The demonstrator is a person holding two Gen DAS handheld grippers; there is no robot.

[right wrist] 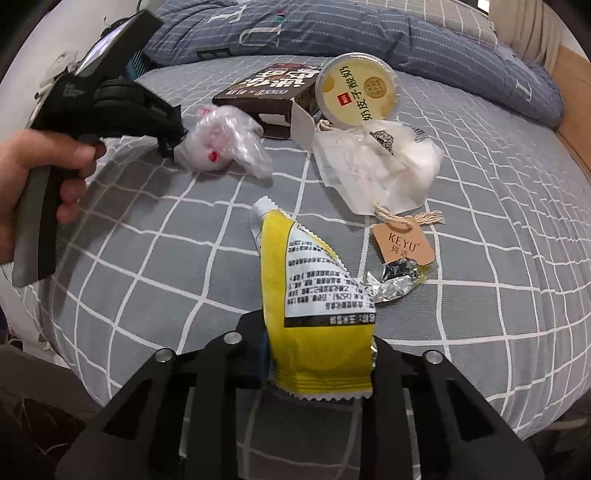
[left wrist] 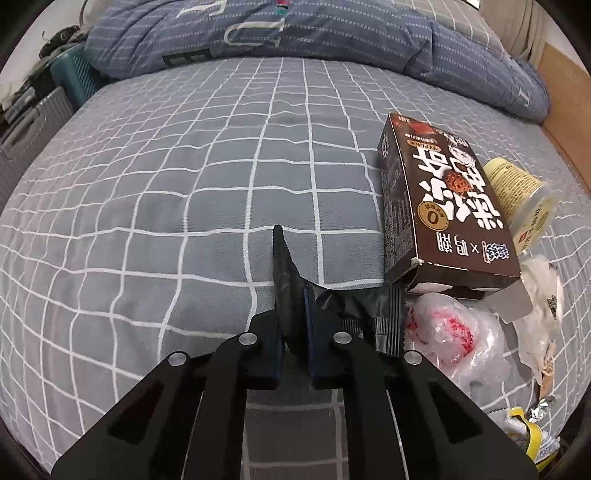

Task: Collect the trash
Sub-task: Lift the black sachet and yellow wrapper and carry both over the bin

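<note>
My left gripper (left wrist: 294,332) is shut on a black plastic bag (left wrist: 291,280) low over the bed; it also shows in the right wrist view (right wrist: 168,142), held by a hand. My right gripper (right wrist: 317,354) is shut on a yellow snack wrapper (right wrist: 306,280) standing upright. Trash lies on the grid bedsheet: a brown box (left wrist: 439,199) (right wrist: 269,88), a yellow yogurt cup (left wrist: 517,192) (right wrist: 358,90), a crumpled clear bag with red print (left wrist: 450,332) (right wrist: 221,140), white clear wrapping (right wrist: 373,166), a tan KEYU tag (right wrist: 404,243) and a foil scrap (right wrist: 395,280).
A folded blue-grey quilt (left wrist: 295,29) lies across the far side of the bed. A wooden bed frame (left wrist: 565,96) runs along the right. A teal crate (left wrist: 74,77) and grey luggage (left wrist: 33,125) stand off the left edge.
</note>
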